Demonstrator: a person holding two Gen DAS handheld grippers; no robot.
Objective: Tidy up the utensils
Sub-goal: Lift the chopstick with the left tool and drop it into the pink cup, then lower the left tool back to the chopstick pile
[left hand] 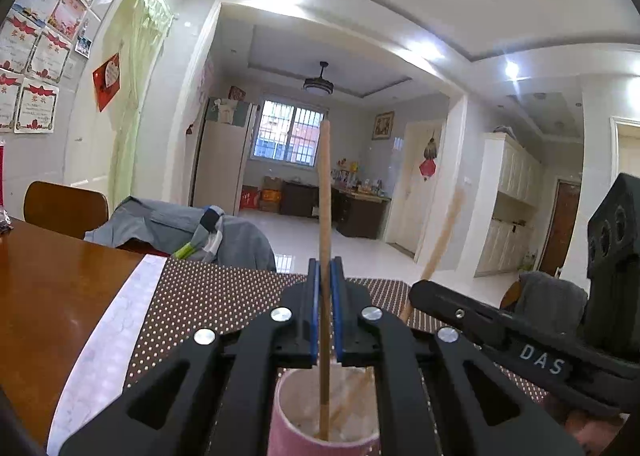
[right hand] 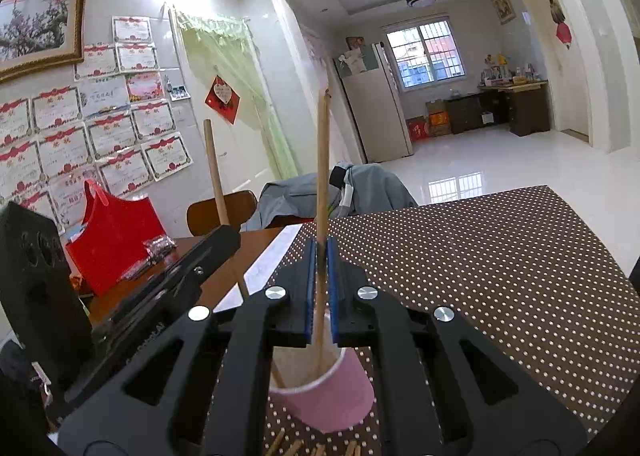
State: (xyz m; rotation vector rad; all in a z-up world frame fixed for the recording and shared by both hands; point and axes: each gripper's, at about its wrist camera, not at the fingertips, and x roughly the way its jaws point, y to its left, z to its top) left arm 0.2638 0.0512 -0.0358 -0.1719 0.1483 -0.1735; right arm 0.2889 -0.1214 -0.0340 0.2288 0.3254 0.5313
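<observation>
Crowding one pink cup [right hand: 332,396], each claw, left [left hand: 325,284] and right [right hand: 321,256], pinches a chopstick upright.

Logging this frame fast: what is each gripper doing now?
Left gripper: closed on a chopstick.
Right gripper: closed on another chopstick.

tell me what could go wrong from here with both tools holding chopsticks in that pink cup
1. The pink cup looks light and already leans; either chopstick pushing sideways could tip it.
2. The left tool and right tool crowd the same cup and could collide.
3. Loose chopsticks lie beside the cup's base on the dotted mat; a knock could scatter them.
</observation>
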